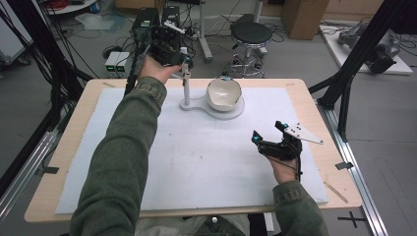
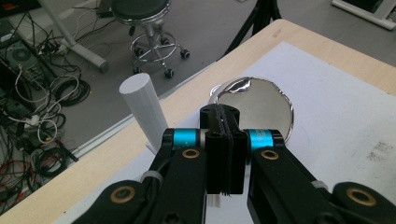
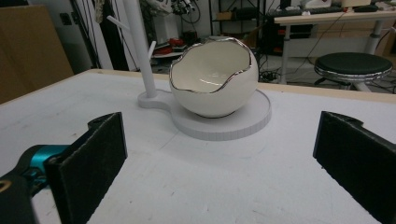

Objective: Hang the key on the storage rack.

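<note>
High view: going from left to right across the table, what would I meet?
Left gripper → white post → egg-shaped bowl on its round stand → right gripper.

Egg-shaped white bowl (image 1: 224, 93), silver-rimmed, upright on white round stand (image 1: 236, 112).

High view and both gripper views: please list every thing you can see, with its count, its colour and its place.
bowl: one, white with a silver rim, shaped like a broken eggshell, on the stand's round plate
stand: one, white, post with pegs and a round plate, far middle of the table
mat: one, white, covering the table
table: one, light wood
stool: one, black seat, on the floor beyond the table
left gripper: black, shut, by the stand's post
right gripper: black, open, near the right edge
</note>
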Tool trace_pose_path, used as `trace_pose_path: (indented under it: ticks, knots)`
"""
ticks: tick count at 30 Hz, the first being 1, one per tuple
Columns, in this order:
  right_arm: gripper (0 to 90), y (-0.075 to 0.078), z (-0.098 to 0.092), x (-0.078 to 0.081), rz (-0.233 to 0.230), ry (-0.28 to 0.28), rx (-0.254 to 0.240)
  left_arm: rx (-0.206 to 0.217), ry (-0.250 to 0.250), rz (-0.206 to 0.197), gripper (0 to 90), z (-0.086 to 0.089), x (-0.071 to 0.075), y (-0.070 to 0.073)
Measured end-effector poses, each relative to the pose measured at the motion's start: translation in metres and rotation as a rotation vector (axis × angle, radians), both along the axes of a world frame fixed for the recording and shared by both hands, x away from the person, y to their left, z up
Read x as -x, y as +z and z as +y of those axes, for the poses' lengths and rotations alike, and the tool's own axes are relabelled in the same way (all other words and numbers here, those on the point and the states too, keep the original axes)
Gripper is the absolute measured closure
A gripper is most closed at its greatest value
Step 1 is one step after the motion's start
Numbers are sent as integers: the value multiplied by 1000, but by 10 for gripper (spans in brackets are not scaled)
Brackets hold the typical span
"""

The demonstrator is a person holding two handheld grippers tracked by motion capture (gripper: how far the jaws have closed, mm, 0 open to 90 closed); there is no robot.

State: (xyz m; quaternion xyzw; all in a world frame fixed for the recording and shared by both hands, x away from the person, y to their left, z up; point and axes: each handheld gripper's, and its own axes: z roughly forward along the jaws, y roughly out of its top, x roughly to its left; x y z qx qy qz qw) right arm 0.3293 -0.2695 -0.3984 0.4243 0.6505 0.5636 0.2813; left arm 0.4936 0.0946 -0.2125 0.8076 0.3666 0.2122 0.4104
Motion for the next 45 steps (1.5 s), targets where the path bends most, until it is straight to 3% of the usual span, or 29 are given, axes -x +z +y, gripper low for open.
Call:
trace_pose_path:
  ticks: [7, 19, 26, 31, 38, 42, 45]
  knots:
    - [17, 0, 1, 0, -3, 4, -1, 3, 50, -6, 891, -2, -5, 1]
    - [17, -1, 0, -2, -4, 7, 0, 15, 83, -14, 891, -2, -15, -6]
    - [18, -1, 0, -2, -1, 11, -2, 30, 75, -14, 891, -3, -19, -11]
    - [17, -1, 0, -2, -1, 15, 2, 73, 60, -8, 891, 1, -23, -15]
    - [18, -1, 0, -3, 5, 11, 2, 78, 40, -20, 887, 4, -26, -20]
    - [18, -2, 1, -5, 5, 11, 7, 84, 37, -2, 838, 5, -23, -19]
    - [17, -2, 1, -4, 3, 14, 8, 73, 48, -48, 747, 7, -15, -14]
